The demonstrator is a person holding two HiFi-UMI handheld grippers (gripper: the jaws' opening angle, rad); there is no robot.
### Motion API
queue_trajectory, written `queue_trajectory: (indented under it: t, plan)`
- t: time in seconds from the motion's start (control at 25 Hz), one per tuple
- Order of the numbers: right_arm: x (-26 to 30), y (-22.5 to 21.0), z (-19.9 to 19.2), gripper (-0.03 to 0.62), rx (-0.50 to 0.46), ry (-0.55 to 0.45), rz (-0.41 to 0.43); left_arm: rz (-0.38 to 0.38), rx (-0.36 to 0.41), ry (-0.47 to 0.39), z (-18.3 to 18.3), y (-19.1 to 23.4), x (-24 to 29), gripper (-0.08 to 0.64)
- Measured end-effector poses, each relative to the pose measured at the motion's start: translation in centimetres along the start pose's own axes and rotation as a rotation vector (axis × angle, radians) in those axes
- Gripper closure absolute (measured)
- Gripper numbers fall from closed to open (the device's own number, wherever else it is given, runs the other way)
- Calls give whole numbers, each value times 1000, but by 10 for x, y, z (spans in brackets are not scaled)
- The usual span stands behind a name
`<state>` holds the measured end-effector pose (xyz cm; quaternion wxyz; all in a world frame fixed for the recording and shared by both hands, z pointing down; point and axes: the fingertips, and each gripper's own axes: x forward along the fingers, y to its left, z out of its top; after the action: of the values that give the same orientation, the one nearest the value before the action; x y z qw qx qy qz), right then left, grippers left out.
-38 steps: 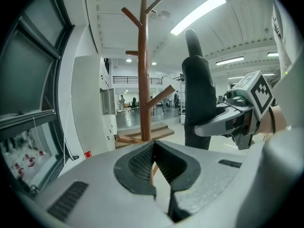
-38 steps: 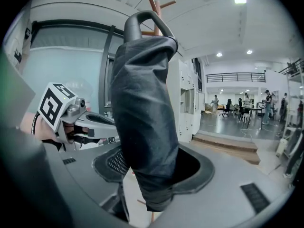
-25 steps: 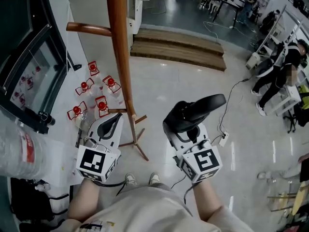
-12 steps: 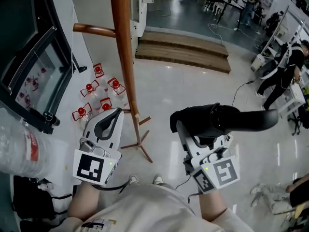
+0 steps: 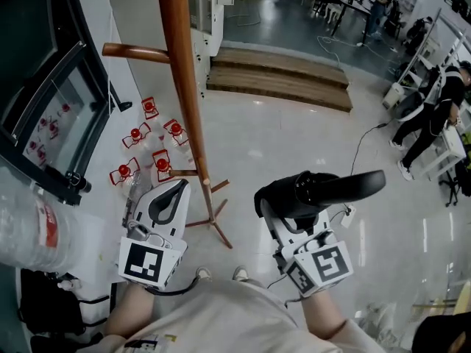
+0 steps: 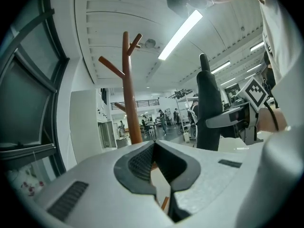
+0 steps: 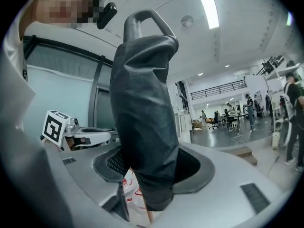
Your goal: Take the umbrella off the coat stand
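Observation:
The brown wooden coat stand [image 5: 184, 101] rises at the left of the head view, its feet [image 5: 215, 223] on the pale floor; it also shows in the left gripper view [image 6: 127, 94]. My right gripper [image 5: 274, 197] is shut on a folded black umbrella [image 5: 331, 186], well clear of the stand and to its right. In the right gripper view the umbrella [image 7: 142, 108] stands upright between the pads, its looped handle on top. My left gripper [image 5: 175, 190] is shut and holds nothing, close to the stand's lower pole. The umbrella [image 6: 207, 108] appears at its right.
Several red-capped bottles [image 5: 147, 145] stand on the floor by the stand's base. A dark window frame [image 5: 51, 123] runs along the left. Low wooden steps [image 5: 276, 72] lie beyond, a cable [image 5: 357, 153] trails on the floor, and people [image 5: 434, 109] stand far right.
The umbrella's far end swung out to the right half a second ago and has come partly back. Both grippers shifted a little; the right stays shut on the umbrella.

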<state>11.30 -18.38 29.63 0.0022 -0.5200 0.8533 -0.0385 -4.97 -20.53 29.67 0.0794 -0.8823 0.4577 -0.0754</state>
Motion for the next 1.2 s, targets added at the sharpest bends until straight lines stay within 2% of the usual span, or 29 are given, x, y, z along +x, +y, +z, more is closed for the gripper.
queue_trajectory:
  t: [0.2, 0.64, 1.2]
  plan:
    - [3, -5, -15, 344, 13, 27, 2, 12, -26, 31, -14, 2, 0, 552]
    - [15, 0, -18, 342, 19, 16, 34, 4, -44, 65, -32, 5, 3, 552]
    - [26, -4, -24, 342, 42, 50, 42, 10, -40, 78, -37, 13, 9, 552]
